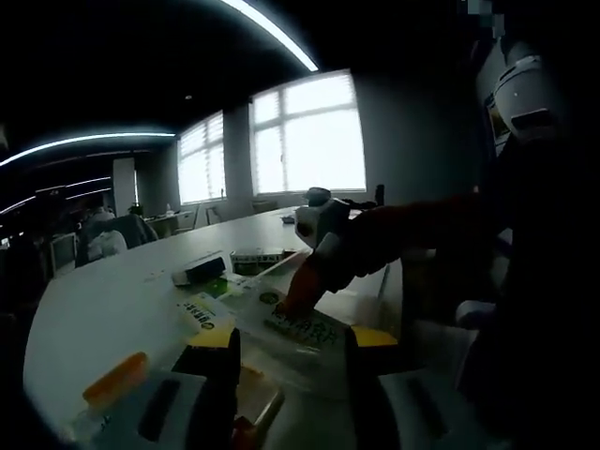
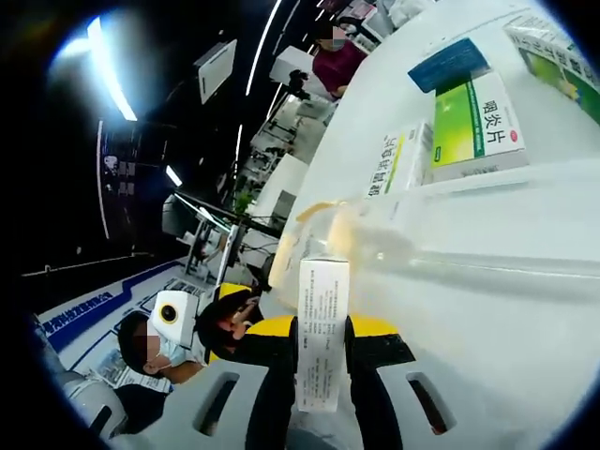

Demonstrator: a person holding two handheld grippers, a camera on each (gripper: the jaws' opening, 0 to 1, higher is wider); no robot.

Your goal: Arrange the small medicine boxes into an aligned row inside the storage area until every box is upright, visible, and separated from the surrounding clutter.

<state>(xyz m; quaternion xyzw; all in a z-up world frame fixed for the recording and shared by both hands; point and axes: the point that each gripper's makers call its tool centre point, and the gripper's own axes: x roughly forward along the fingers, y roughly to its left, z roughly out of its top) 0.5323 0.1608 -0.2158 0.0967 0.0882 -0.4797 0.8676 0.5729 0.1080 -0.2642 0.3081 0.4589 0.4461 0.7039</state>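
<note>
White table [image 2: 394, 103]; right gripper [image 2: 321, 370] jaws pinch a medicine box [image 2: 322, 328].

A slim white medicine box [image 2: 322, 333] printed with fine dark text stands on end, pinched between the right gripper's jaws just before the clear wall of a transparent storage bin [image 2: 469, 248]. Beyond the bin, on the white table [image 2: 375, 103], a green-and-white box [image 2: 475, 122] lies flat beside a white box with a yellow-green stripe [image 2: 397, 161] and a blue box [image 2: 448, 64]. In the left gripper view, a white box with green lettering [image 1: 302, 328] lies flat, with a smaller white box [image 1: 203, 313] flat just beside it.
</note>
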